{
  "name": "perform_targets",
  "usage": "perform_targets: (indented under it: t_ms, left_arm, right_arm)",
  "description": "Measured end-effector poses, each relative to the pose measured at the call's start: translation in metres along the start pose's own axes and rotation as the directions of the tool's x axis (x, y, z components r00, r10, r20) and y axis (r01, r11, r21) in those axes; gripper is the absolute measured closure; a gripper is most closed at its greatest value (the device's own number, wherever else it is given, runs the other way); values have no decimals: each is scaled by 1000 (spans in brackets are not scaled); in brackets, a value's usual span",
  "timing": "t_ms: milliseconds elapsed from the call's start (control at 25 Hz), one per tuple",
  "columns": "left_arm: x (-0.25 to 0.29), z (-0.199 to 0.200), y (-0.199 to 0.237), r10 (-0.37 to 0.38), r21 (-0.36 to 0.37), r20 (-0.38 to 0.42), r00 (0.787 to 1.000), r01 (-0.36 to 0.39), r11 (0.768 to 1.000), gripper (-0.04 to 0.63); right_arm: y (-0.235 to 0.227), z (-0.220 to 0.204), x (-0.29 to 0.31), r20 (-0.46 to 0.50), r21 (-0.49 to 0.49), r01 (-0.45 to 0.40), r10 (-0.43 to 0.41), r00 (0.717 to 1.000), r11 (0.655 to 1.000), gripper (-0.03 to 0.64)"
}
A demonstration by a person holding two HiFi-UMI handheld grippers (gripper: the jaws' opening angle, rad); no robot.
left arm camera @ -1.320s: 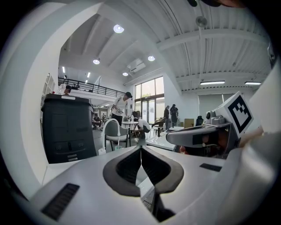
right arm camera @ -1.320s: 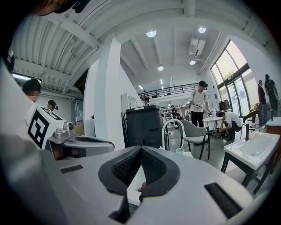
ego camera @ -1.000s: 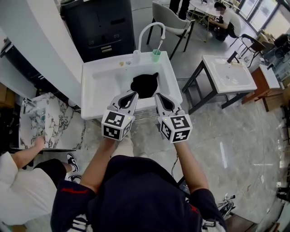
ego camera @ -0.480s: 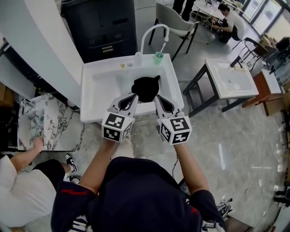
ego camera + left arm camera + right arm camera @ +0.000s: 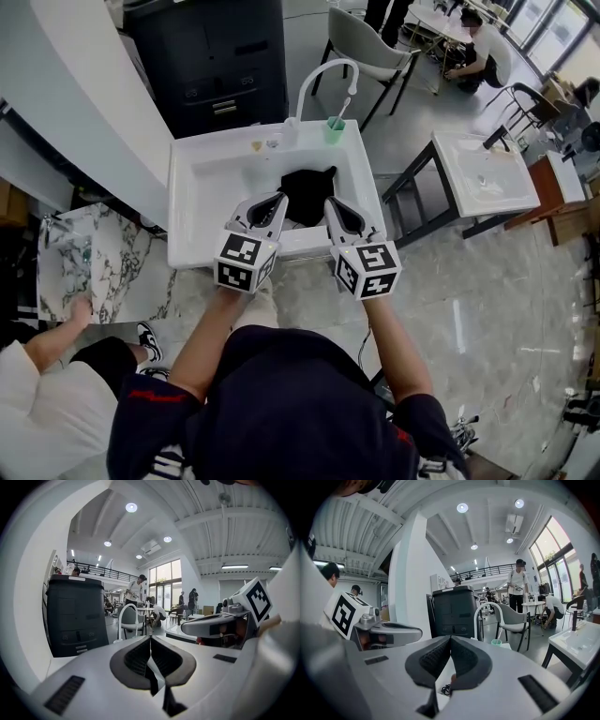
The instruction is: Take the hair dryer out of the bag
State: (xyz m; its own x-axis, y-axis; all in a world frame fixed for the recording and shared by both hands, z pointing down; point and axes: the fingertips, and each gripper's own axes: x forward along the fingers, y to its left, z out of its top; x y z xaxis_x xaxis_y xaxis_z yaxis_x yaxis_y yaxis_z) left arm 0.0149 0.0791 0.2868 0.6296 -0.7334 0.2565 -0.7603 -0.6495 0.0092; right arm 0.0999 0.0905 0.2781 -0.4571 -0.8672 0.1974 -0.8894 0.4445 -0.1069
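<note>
left gripper (image 5: 279, 198), right gripper (image 5: 329, 202) closed (both empty), black bag (image 5: 307, 186) in sink (image 5: 202, 178) just ahead between them

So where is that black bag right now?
In the head view the black bag lies in the white sink, right of centre, just past the left gripper and right gripper, near the faucet and green cup.

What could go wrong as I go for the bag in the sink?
Both the left hand-held gripper and the right hand-held gripper are shut, so they may shove the bag. Its opening isn't visible; you might pinch only fabric. Lifting high could knock the cup on the sink.
</note>
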Motion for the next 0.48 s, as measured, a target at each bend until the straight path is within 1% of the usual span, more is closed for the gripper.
perform_targets:
  t_ms: [280,480]
  left_arm:
    - [30,3,31,-10,-3,-14,1000,10,1000,580]
    - [50,8,61,-8,-7,-16,1000,7,1000,580]
  right_arm:
    - [-17,3,40,-13,23,4,-4,1000,1000,583]
    - [-30,8,72,-22,45,20,-19,1000,999,583]
